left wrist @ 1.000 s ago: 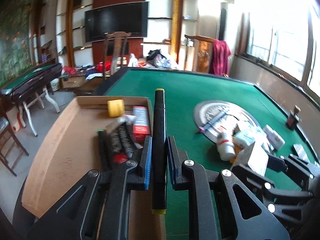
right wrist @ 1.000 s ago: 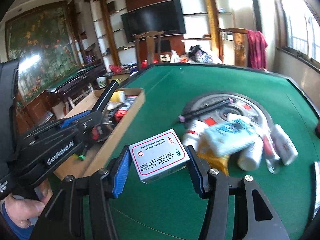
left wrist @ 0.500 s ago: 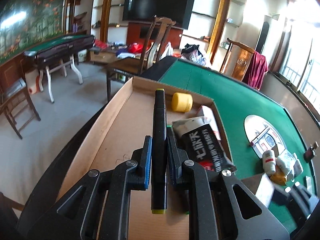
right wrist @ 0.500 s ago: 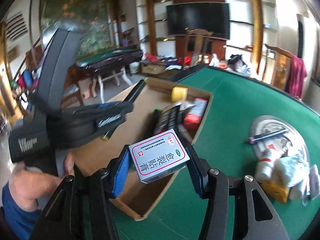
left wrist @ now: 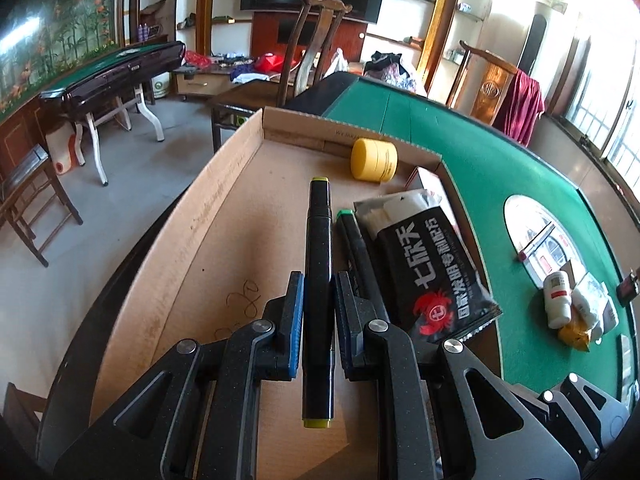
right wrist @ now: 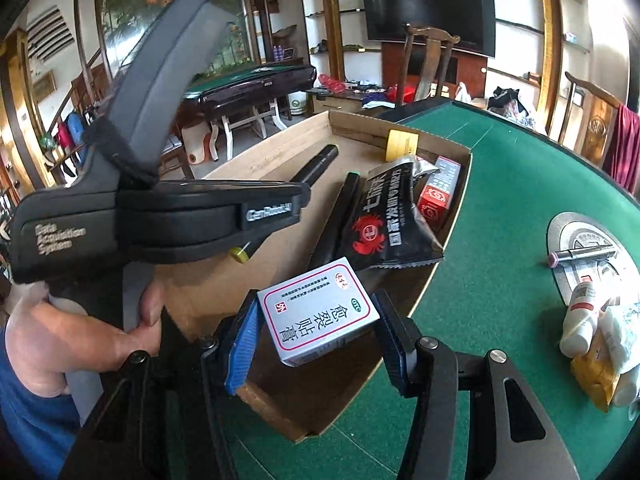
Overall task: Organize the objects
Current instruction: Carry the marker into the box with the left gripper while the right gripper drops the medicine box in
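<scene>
Black marker with yellow end caps [left wrist: 319, 280] sits clamped lengthwise in the left gripper [left wrist: 318, 312], whose blue-padded fingers [left wrist: 295, 312] are drawn narrow against its barrel; the marker hangs over the bare floor of the shallow brown cardboard box [left wrist: 224, 240]. Inside that box, just right of the marker, lies a second black marker with a green cap [left wrist: 352, 240], and beside it a black foil packet with white Chinese lettering and a red crab emblem [left wrist: 428, 268]. At the box's far wall lies a yellow cylindrical jar [left wrist: 374, 159] on its side. A red and white carton [right wrist: 438, 192] lies along the box's right wall.

The right gripper [right wrist: 316, 324] holds a white cardboard medicine box with a red border [right wrist: 318, 318], its fingers [right wrist: 240, 340] spread about half way to grip the box's sides; the box hangs tilted over the near right edge of the cardboard box. Its label reads "愈裂贴膏" with a green "OTC" oval. The left tool's body carries "Data Acquisition System" and a smaller word that seems to read "GenRobot", though it is blurred.

Right of the cardboard box, on the green felt tabletop [right wrist: 500, 200], is a pile with a white bottle [right wrist: 578, 320].
</scene>
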Demonstrator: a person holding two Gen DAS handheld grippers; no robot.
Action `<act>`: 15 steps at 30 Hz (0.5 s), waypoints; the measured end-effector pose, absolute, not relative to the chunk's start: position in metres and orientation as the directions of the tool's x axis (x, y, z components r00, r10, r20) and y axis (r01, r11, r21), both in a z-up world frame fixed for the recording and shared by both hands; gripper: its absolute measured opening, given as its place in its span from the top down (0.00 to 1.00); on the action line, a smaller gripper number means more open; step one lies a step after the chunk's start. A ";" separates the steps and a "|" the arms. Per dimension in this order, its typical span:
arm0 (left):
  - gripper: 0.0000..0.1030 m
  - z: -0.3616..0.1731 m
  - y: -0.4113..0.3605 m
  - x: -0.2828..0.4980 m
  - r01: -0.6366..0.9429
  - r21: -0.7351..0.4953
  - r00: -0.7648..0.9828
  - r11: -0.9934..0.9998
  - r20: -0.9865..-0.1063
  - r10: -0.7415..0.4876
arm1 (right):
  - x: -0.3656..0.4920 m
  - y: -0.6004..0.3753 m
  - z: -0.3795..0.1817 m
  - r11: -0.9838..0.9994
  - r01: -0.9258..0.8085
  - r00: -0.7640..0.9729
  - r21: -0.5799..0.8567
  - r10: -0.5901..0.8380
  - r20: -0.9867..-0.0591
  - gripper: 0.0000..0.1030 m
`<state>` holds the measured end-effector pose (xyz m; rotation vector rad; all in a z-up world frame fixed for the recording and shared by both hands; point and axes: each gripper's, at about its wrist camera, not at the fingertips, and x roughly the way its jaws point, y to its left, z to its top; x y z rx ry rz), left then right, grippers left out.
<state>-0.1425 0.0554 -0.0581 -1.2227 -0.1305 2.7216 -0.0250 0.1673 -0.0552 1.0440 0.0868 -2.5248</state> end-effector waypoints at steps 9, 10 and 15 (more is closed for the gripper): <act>0.86 -0.065 0.056 -0.148 -0.102 -0.138 -0.621 -0.985 -0.765 0.171 | -0.023 0.162 -0.055 -0.915 0.397 -0.640 0.064 -0.326 -0.696 0.46; 0.86 -0.066 0.055 -0.148 -0.100 -0.142 -0.619 -0.985 -0.766 0.173 | -0.023 0.162 -0.055 -0.915 0.398 -0.639 0.064 -0.327 -0.696 0.46; 0.82 -0.067 0.052 -0.150 -0.090 -0.154 -0.607 -0.984 -0.775 0.177 | -0.022 0.164 -0.053 -0.916 0.394 -0.634 0.080 -0.334 -0.698 0.45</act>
